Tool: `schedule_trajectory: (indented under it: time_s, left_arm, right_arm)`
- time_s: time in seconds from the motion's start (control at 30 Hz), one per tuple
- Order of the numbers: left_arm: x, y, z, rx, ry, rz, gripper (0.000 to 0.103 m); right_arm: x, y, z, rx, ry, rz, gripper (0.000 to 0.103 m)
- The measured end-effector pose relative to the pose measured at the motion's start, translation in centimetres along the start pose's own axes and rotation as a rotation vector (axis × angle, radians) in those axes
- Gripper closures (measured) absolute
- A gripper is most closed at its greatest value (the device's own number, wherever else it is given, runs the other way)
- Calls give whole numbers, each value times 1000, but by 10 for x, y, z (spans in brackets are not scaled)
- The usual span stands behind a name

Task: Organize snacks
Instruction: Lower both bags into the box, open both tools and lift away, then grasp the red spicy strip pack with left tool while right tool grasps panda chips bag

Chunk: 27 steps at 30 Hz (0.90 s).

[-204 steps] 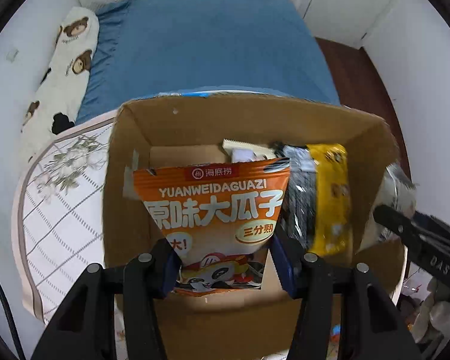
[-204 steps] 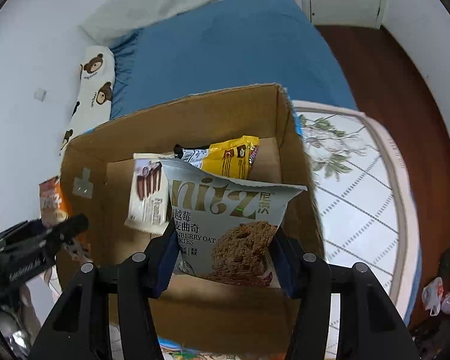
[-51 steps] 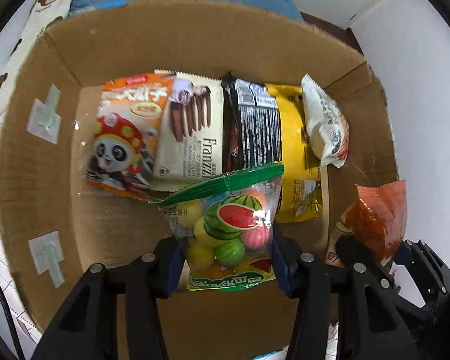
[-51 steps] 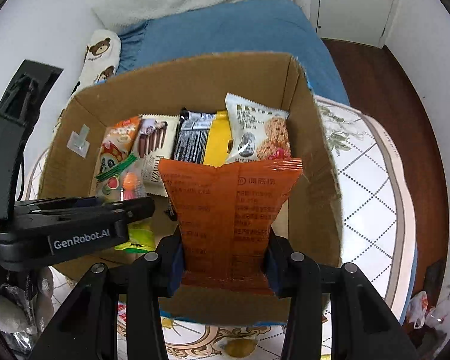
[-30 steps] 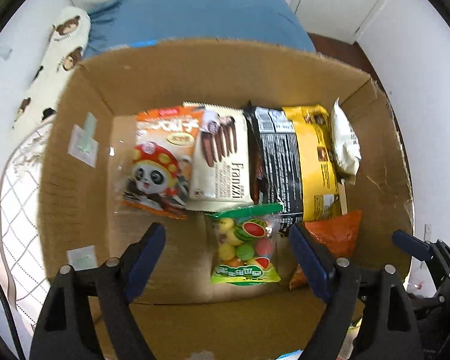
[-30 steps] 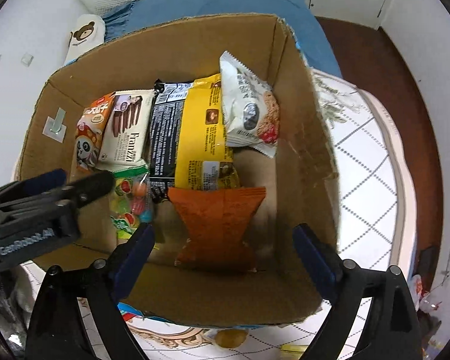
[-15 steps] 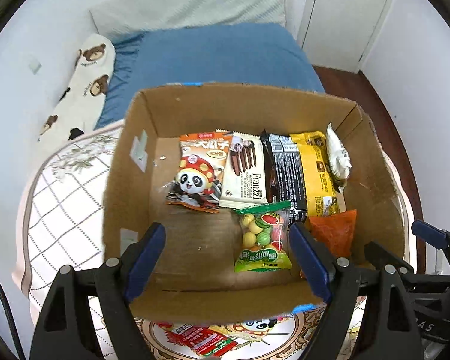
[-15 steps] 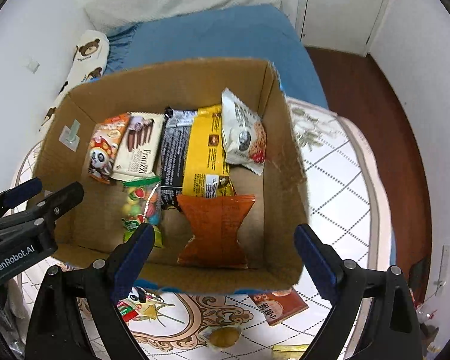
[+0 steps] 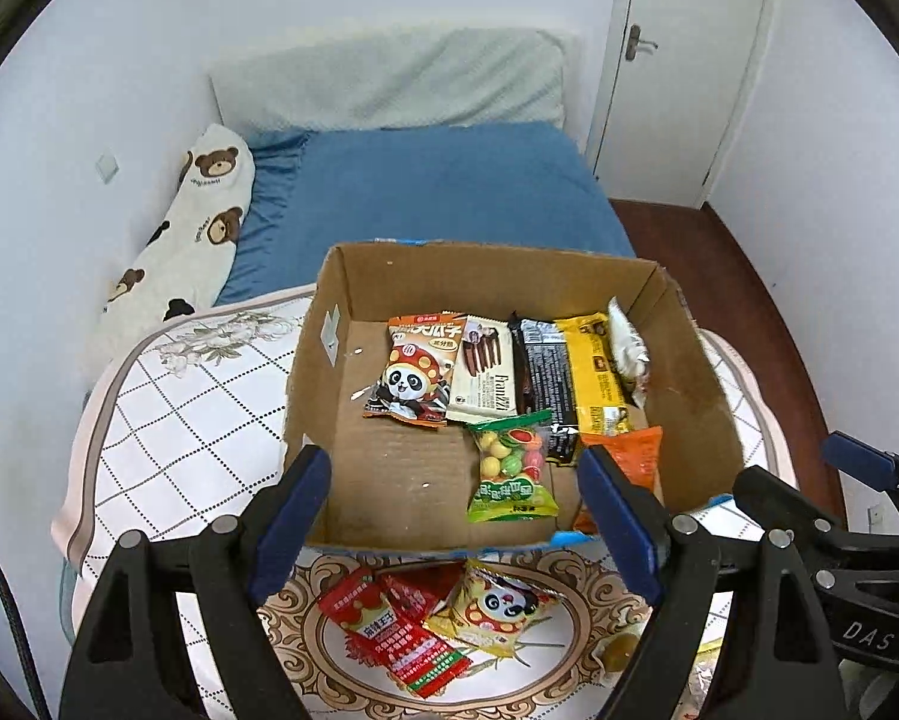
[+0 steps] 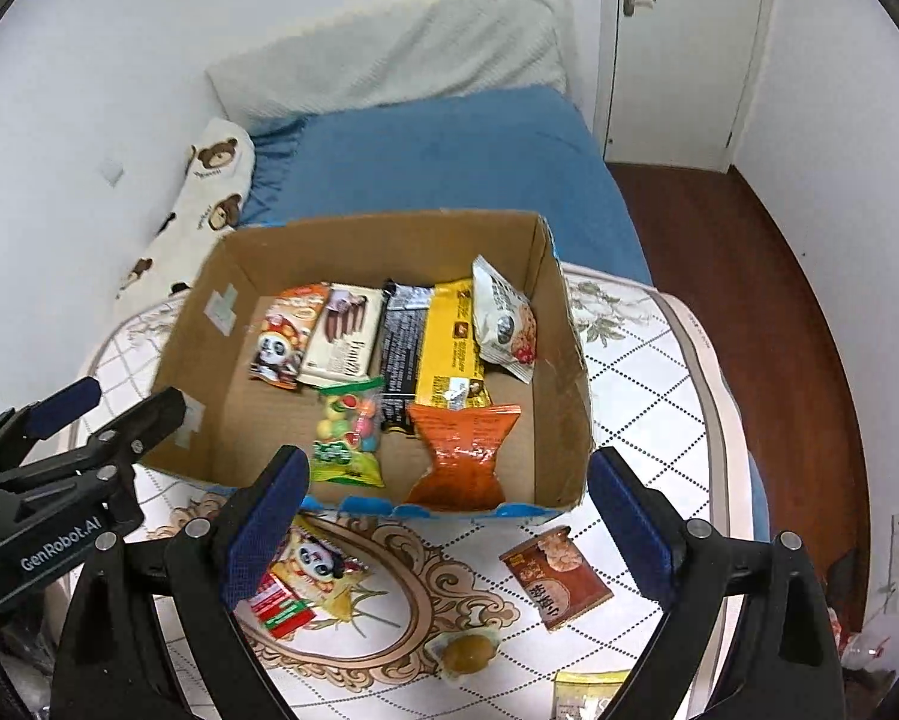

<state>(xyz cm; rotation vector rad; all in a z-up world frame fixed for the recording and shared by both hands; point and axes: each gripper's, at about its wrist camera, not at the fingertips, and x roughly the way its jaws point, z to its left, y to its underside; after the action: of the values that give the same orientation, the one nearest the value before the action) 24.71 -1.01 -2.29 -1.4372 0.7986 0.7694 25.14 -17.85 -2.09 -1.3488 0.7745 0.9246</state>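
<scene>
Snacks filled cardboard box (image 10: 572,360) in two rows; yellow panda packet (image 9: 497,606), red packets (image 9: 395,636) remained on table; left gripper (image 9: 455,504), right gripper (image 10: 443,516) spread wide, empty.

place: home bedroom | cues: blue bed (image 9: 443,192); bear-print pillow (image 9: 191,228); door (image 9: 683,60)
</scene>
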Motion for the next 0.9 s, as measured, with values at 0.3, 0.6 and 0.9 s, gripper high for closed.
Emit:
schedule_trajectory:
  time_s: [0.3, 0.6, 0.9]
  left_arm:
    - [-38, 17, -2, -4, 6, -62, 19]
    - [-17, 60, 20, -43, -65, 38, 19]
    - [72, 139, 64, -158, -150, 347, 19]
  right_arm:
    - [-40, 21, 9, 5, -27, -66, 7]
    - [-9, 62, -8, 86, -106, 44, 9]
    - [99, 118, -12, 271, -278, 292, 31]
